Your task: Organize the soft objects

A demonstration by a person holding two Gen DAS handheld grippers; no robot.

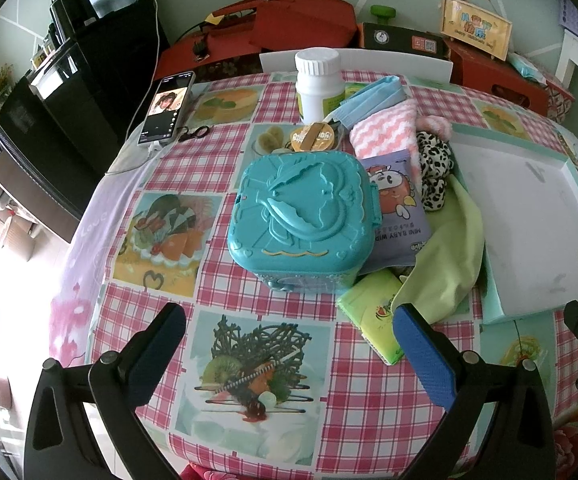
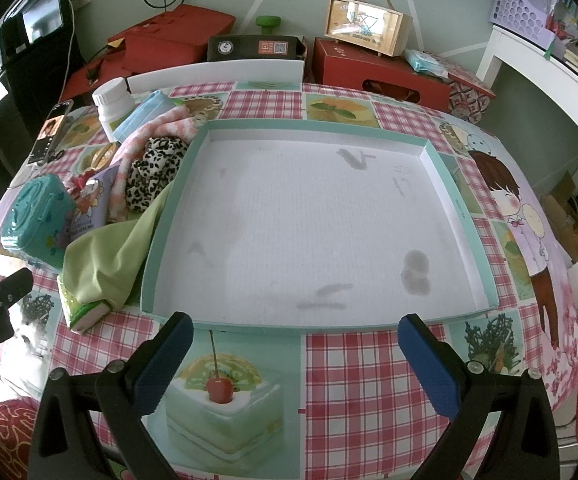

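So we've got both grippers hovering over the near edge of the bench, the one with the pink checked cloth and dessert prints. Left gripper has its jaws spread wide, nothing in them, blue pads facing each other. Right gripper is the same deal, jaws wide and empty, sitting just in front of the tray.

The tray is a shallow box with teal walls and a white floor with a few grey smudges, nothing in it. All the soft stuff is piled just off its left side. The green cloth drapes against the tray's left wall and lies over a green tissue pack. Behind it we see a leopard scrunchie, a pink-and-white sock, blue masks and a purple wipes pack.

Left of that pile sits a teal plastic case, touching the wipes pack. Further back there's a white bottle, and a phone with its screen lit near the far left edge.
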